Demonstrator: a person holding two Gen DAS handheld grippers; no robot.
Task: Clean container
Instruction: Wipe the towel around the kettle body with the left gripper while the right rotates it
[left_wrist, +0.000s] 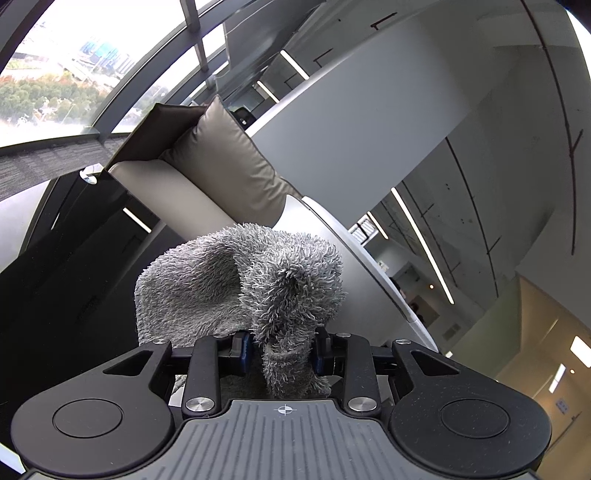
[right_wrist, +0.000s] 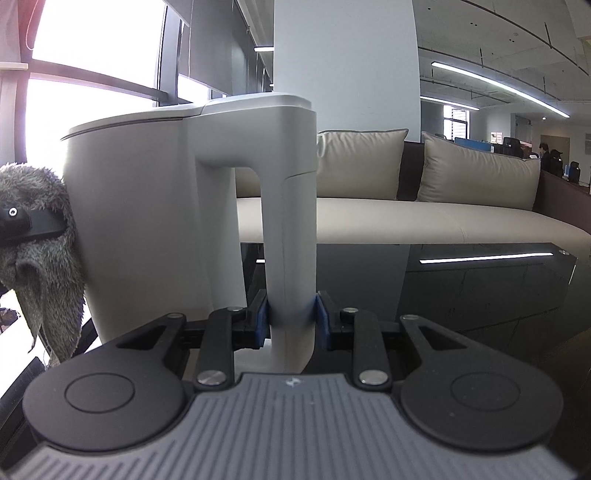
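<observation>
Office interior: large windows (right_wrist: 96, 48) at 10 o'clock in the right wrist view, a beige sofa (right_wrist: 424, 218) with two cushions across the middle, ceiling light strips toward 2 o'clock, and a dark glossy table (right_wrist: 480, 288) reflecting one strip.

At the far left of that view, 9 o'clock, a grey shaggy cloth (right_wrist: 44, 258) is pressed against the outer wall of the container. The left gripper (left_wrist: 283, 354) has its fingers (left_wrist: 242, 352) closed narrowly on this cloth (left_wrist: 240, 288), which bunches up above them; its black tip shows inside the cloth in the right view.

Centre-left stands the container, a light grey lidded jug (right_wrist: 147, 221), upright, lid closed. Whether its base touches the table cannot be told. In the left wrist view its pale wall (left_wrist: 362, 295) lies just behind the cloth.

At 6 o'clock, the right gripper (right_wrist: 291, 317) clamps the lower part of the jug's handle (right_wrist: 291, 221), blue fingers (right_wrist: 261, 317) touching both sides.
</observation>
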